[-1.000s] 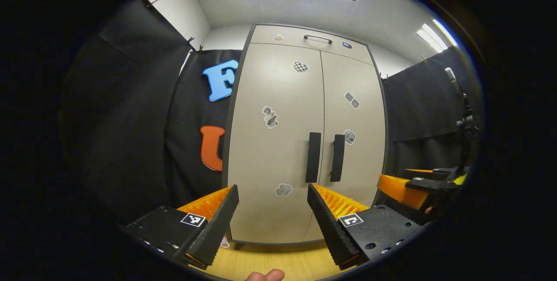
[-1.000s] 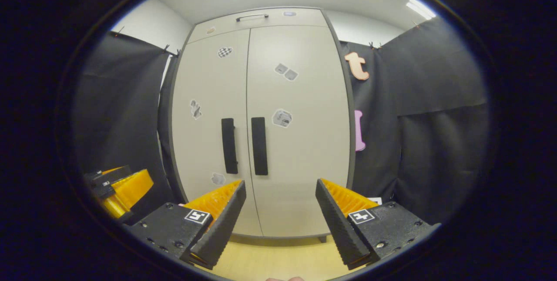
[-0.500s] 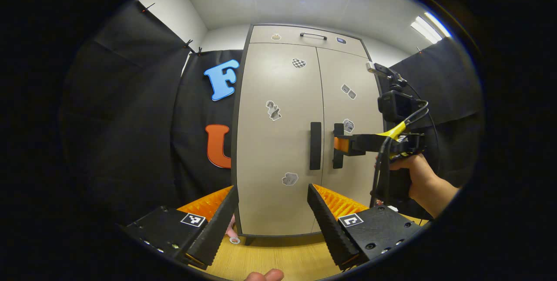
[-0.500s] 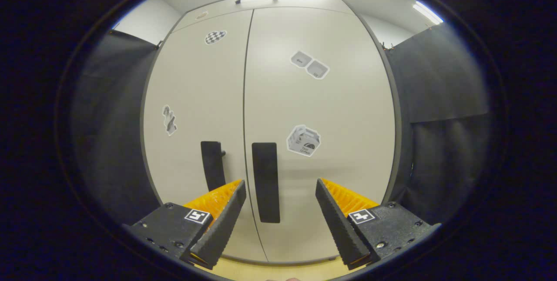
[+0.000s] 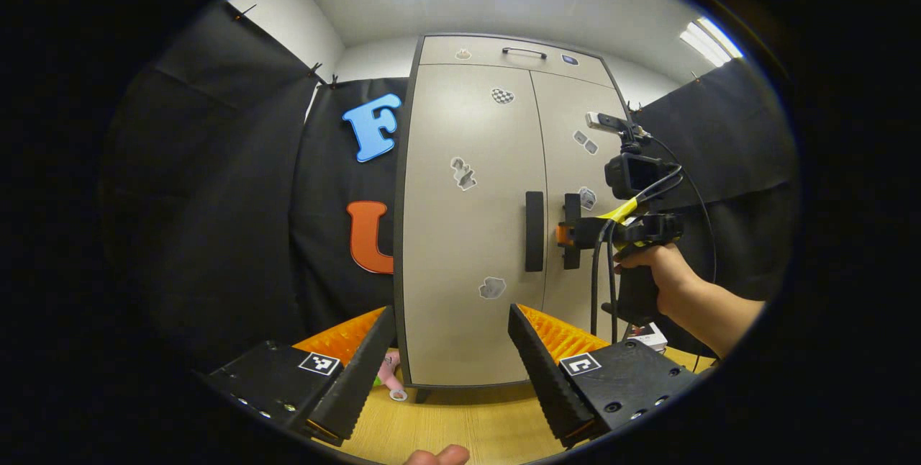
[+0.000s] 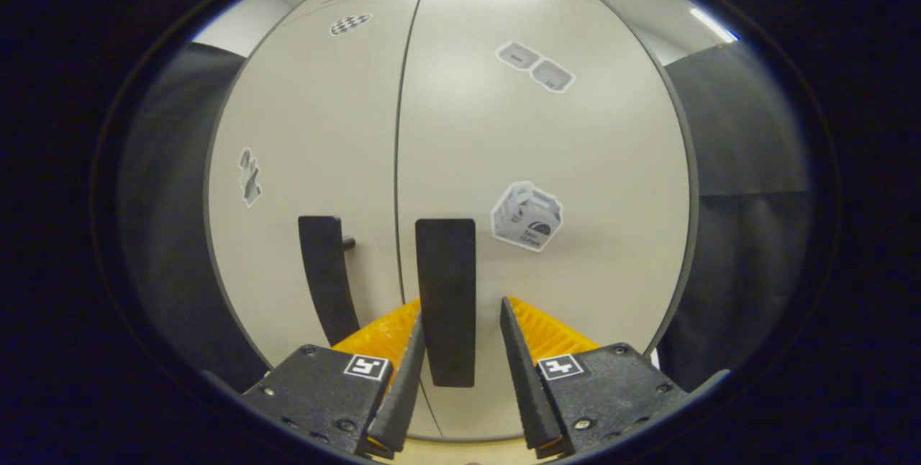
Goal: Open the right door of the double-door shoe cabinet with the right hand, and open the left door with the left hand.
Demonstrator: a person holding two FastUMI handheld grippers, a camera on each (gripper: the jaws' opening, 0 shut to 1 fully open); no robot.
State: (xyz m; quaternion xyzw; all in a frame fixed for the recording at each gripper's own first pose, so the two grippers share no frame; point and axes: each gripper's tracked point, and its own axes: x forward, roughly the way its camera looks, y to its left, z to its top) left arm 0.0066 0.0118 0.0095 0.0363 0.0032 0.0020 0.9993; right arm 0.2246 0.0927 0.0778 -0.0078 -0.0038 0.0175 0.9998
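Shoe cabinet [image 5: 468,220] stands on wood floor [image 5: 460,425], both doors closed. Left gripper view: left gripper [image 5: 450,357] spread wide, well short of left door handle [image 5: 534,231]; hand [image 5: 658,274] holds right gripper [image 5: 565,235] at right door handle [image 5: 572,231]. Right gripper view: right gripper [image 6: 457,371] fingers straddle right door handle [image 6: 446,299], narrowed; contact unclear.

Sticker [image 6: 527,216] print too small, floor clutter [image 5: 391,377] partly hidden behind cabinet [image 5: 471,163]

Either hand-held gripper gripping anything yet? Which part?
Nothing clamped yet. The right hand-held gripper straddles the lower part of the right door handle, with gaps visible on both sides. The left hand-held gripper is open, away from the cabinet.
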